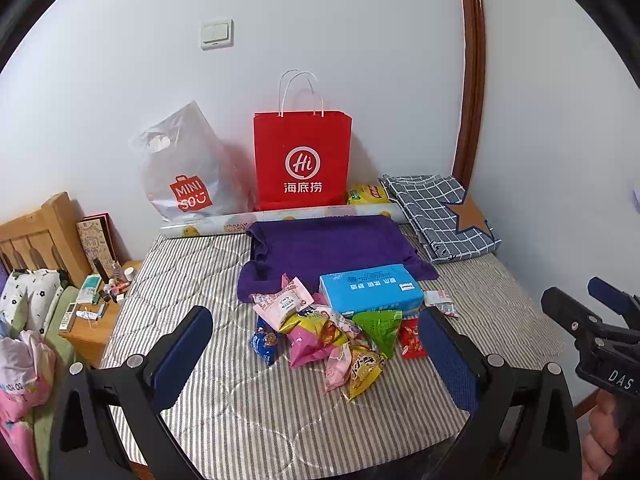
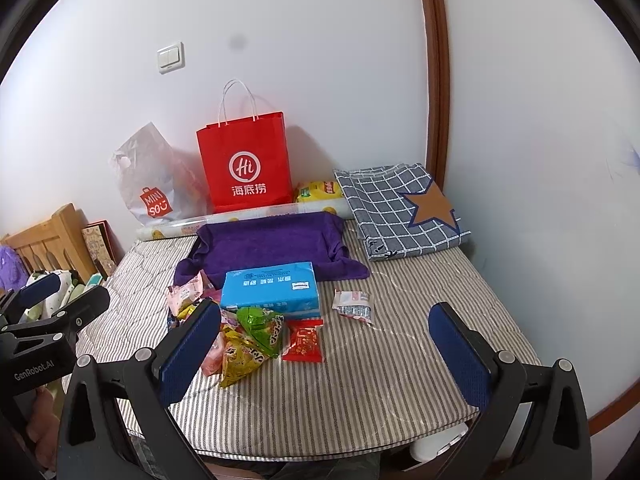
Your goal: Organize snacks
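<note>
A heap of snack packets (image 1: 328, 332) (image 2: 244, 340) lies on the striped mattress, with pink, green, yellow and blue bags and a red packet (image 1: 412, 339) (image 2: 303, 340) at its right. A small white packet (image 1: 440, 302) (image 2: 353, 306) lies apart, right of a blue tissue box (image 1: 372, 289) (image 2: 270, 289). A red paper bag (image 1: 303, 160) (image 2: 245, 160) stands upright at the wall. My left gripper (image 1: 316, 356) hangs open just before the heap, holding nothing. My right gripper (image 2: 324, 354) is open too, empty, near the red packet.
A purple towel (image 1: 328, 248) lies behind the tissue box. A white Miniso plastic bag (image 1: 180, 172), a wrapping-paper roll (image 1: 280, 220) and a folded checked cloth (image 1: 440, 212) line the wall. A cluttered wooden nightstand (image 1: 96, 308) stands left of the mattress (image 2: 400, 360).
</note>
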`<act>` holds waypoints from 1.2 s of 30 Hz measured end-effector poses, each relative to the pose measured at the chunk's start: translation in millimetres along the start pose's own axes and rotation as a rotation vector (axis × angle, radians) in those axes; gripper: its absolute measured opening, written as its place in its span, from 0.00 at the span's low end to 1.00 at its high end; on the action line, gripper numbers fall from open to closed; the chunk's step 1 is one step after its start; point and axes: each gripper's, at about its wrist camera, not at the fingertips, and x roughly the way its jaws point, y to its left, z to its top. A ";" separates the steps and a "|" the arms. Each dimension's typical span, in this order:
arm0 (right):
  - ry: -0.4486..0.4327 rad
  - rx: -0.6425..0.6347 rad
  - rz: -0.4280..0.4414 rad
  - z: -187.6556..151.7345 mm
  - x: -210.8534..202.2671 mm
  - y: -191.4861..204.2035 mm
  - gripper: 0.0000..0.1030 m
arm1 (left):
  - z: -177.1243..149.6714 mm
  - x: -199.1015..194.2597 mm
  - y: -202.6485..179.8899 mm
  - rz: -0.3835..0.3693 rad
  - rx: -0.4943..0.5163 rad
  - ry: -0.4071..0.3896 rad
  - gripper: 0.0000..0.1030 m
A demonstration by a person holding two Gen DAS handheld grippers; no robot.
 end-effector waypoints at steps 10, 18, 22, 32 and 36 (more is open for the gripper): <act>0.003 -0.006 0.000 -0.9 1.2 0.6 0.99 | 0.2 -1.2 2.2 0.001 -0.005 0.000 1.00; -0.002 -0.016 0.000 -1.2 -0.3 4.3 0.99 | -0.4 -3.0 4.3 0.005 -0.010 -0.004 1.00; -0.003 -0.022 0.000 -0.9 0.5 6.8 0.99 | -0.1 -1.9 6.1 0.004 -0.015 -0.002 1.00; -0.001 -0.028 -0.001 -0.8 2.1 10.1 0.99 | -1.3 -1.0 8.2 0.006 -0.018 -0.001 1.00; -0.005 -0.034 -0.003 -0.3 3.8 11.4 0.99 | -2.1 0.2 10.7 0.008 -0.020 0.001 1.00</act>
